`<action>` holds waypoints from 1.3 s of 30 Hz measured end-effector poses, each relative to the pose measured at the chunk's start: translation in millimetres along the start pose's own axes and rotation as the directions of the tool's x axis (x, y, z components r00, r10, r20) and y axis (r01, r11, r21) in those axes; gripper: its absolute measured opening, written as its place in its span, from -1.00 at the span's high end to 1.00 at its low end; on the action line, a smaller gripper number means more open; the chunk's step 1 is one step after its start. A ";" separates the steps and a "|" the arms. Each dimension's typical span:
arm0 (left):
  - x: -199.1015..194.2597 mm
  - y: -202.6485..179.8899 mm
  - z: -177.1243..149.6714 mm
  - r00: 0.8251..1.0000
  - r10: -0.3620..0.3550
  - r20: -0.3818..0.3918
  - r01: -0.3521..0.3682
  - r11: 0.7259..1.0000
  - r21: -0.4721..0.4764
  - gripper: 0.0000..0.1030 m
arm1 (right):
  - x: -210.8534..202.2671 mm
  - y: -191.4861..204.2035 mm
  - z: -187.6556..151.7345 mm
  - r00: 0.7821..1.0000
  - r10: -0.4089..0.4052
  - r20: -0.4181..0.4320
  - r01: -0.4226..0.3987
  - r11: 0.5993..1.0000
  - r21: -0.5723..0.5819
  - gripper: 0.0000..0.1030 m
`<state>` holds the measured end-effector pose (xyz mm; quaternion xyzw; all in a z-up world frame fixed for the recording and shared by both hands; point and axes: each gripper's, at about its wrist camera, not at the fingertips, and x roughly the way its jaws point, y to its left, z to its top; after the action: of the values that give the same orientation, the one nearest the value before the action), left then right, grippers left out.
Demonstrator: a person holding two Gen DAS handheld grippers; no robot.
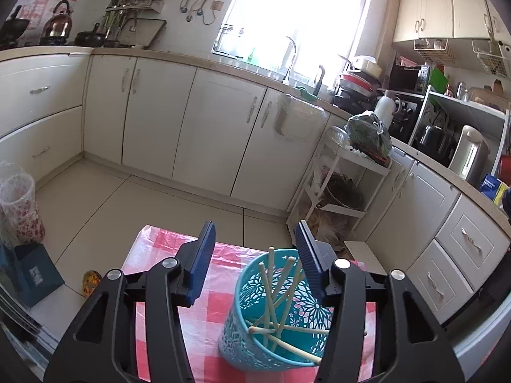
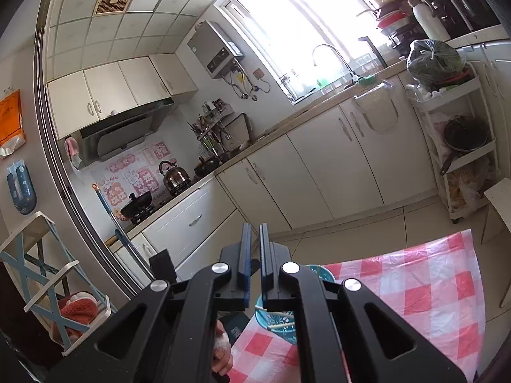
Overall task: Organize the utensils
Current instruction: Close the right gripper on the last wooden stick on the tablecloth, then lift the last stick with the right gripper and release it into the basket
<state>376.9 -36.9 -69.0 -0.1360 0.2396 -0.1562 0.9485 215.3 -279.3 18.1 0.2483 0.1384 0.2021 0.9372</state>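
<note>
Two grippers: both in view, each seen from its own wrist camera, above a table with a red-and-white checked cloth.
Holder: a teal cut-out utensil holder stands upright on the checked cloth, near the cloth's far end in the left wrist view.
Chopsticks: several pale chopsticks lean loosely inside the holder, crossing one another; some tips rise above the holder's rim, and one lies across its mouth.
Left gripper: the left gripper has its blue pads spread apart with nothing between them; the right-hand pad sits just over the holder's rim, the left-hand pad off to the holder's side above the cloth.
Right gripper: the right gripper has its pads pressed together, holding nothing, raised above the holder and pointing toward the kitchen counter.
Holder from the right wrist view: only part of the holder's rim and a few chopstick ends show beneath the gripper body.
Hand: part of a person's hand shows beside the cloth's edge, left of the holder.
</note>
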 end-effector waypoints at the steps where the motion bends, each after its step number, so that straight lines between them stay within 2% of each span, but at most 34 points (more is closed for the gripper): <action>1: -3.0 5.5 0.2 1.000 0.001 -0.001 -0.001 1.000 -0.016 -0.03 | 4.1 1.6 3.0 1.000 0.002 0.003 -0.002 1.000 0.000 0.89; 4: -10.8 20.8 -2.6 1.000 0.005 -0.006 -0.005 0.998 -0.063 -0.09 | 13.5 6.5 8.8 1.000 -0.010 0.002 0.010 1.000 -0.016 0.89; 7: -21.4 38.9 -10.1 1.000 0.027 -0.009 -0.028 0.995 -0.094 -0.18 | 14.1 4.8 -2.0 0.993 -0.110 -0.035 0.108 0.992 -0.061 0.88; 8: -24.9 45.2 -13.8 0.999 0.037 -0.010 -0.038 0.994 -0.103 -0.23 | 13.1 -1.9 -10.4 0.985 -0.163 -0.056 0.159 0.985 -0.067 0.77; 9: -27.8 51.9 -18.0 0.999 0.049 -0.013 -0.050 0.992 -0.113 -0.26 | 15.4 -13.0 -23.3 0.967 -0.234 -0.098 0.228 0.971 -0.073 0.60; 10: -29.8 58.5 -22.4 0.998 0.060 -0.020 -0.062 0.991 -0.122 -0.29 | 20.7 -26.4 -38.1 0.944 -0.297 -0.146 0.287 0.954 -0.082 0.05; 11: -31.2 65.5 -27.5 0.997 0.073 -0.029 -0.077 0.988 -0.133 -0.32 | 30.4 -42.1 -53.6 0.911 -0.355 -0.210 0.343 0.935 -0.096 -0.14; 12: -31.3 72.6 -33.3 0.995 0.085 -0.043 -0.091 0.985 -0.146 -0.33 | 42.0 -60.6 -70.5 0.871 -0.408 -0.273 0.395 0.913 -0.103 -0.14; 13: -29.6 79.6 -39.5 0.994 0.092 -0.064 -0.101 0.982 -0.162 -0.34 | 53.4 -77.6 -85.1 0.844 -0.430 -0.320 0.424 0.901 -0.094 -0.06; 14: -26.8 85.8 -45.8 0.991 0.096 -0.088 -0.111 0.978 -0.178 -0.34 | 67.1 -95.6 -99.1 0.812 -0.451 -0.372 0.455 0.887 -0.081 0.10; 15: -24.9 91.0 -51.7 0.989 0.101 -0.108 -0.120 0.975 -0.189 -0.34 | 79.5 -109.9 -110.3 0.781 -0.472 -0.410 0.485 0.871 -0.079 0.19; 16: -22.9 95.5 -57.6 0.986 0.104 -0.129 -0.129 0.971 -0.201 -0.34 | 91.7 -121.6 -120.0 0.761 -0.485 -0.431 0.503 0.861 -0.081 0.28; 18: -21.6 100.3 -67.3 0.983 0.103 -0.153 -0.135 0.968 -0.210 -0.34 | 115.4 -138.3 -136.9 0.710 -0.530 -0.462 0.546 0.830 -0.114 0.33; 20: -22.0 101.7 -73.6 0.981 0.107 -0.162 -0.140 0.969 -0.203 -0.34 | 132.1 -148.4 -148.8 0.684 -0.547 -0.482 0.565 0.816 -0.125 0.36; 22: -20.9 104.0 -78.8 0.979 0.105 -0.176 -0.140 0.969 -0.201 -0.34 | 146.3 -150.7 -159.7 0.645 -0.597 -0.477 0.580 0.789 -0.204 0.39; 23: -20.7 106.4 -81.6 0.978 0.105 -0.182 -0.142 0.969 -0.203 -0.34 | 150.8 -152.1 -165.1 0.626 -0.617 -0.476 0.584 0.776 -0.238 0.59; 24: -19.5 107.4 -83.1 0.977 0.104 -0.187 -0.142 0.968 -0.205 -0.34 | 152.1 -150.2 -164.1 0.620 -0.645 -0.447 0.586 0.760 -0.283 0.65; 25: -18.6 108.3 -84.6 0.976 0.103 -0.192 -0.143 0.968 -0.207 -0.34 | 152.1 -148.1 -166.3 0.614 -0.658 -0.436 0.579 0.751 -0.317 0.81; 27: -16.5 109.6 -88.5 0.974 0.100 -0.202 -0.143 0.967 -0.210 -0.34 | 143.9 -149.0 -165.7 0.624 -0.638 -0.452 0.566 0.767 -0.301 0.88; 28: -14.8 108.9 -89.2 0.973 0.099 -0.207 -0.143 0.967 -0.210 -0.34 | 136.7 -149.0 -162.0 0.636 -0.627 -0.451 0.567 0.775 -0.279 0.88; 29: -13.6 108.9 -90.5 0.972 0.097 -0.212 -0.143 0.967 -0.212 -0.34 | 126.2 -149.1 -156.6 0.658 -0.606 -0.447 0.567 0.789 -0.235 0.89; 31: -13.2 109.4 -94.1 0.971 0.094 -0.220 -0.142 0.966 -0.216 -0.34 | 99.6 -146.0 -137.8 0.732 -0.538 -0.419 0.551 0.828 -0.100 0.89; 34: -13.0 109.3 -99.3 0.968 0.097 -0.231 -0.147 0.967 -0.210 -0.34 | 61.8 -123.3 -96.9 0.839 -0.444 -0.314 0.482 0.875 0.050 0.88; 37: -13.0 106.1 -103.7 0.964 0.101 -0.245 -0.152 0.968 -0.198 -0.34 | 43.2 -85.0 -49.5 0.921 -0.351 -0.168 0.372 0.922 0.110 0.89; 39: -14.8 100.9 -105.7 0.963 0.106 -0.248 -0.155 0.970 -0.186 -0.34 | 42.5 -56.6 -21.6 0.954 -0.294 -0.053 0.298 0.949 0.105 0.88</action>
<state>335.3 41.3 -186.1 -0.1967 0.3738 -0.0827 0.9026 262.4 -296.4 -36.3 0.2730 0.2023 0.0555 0.9389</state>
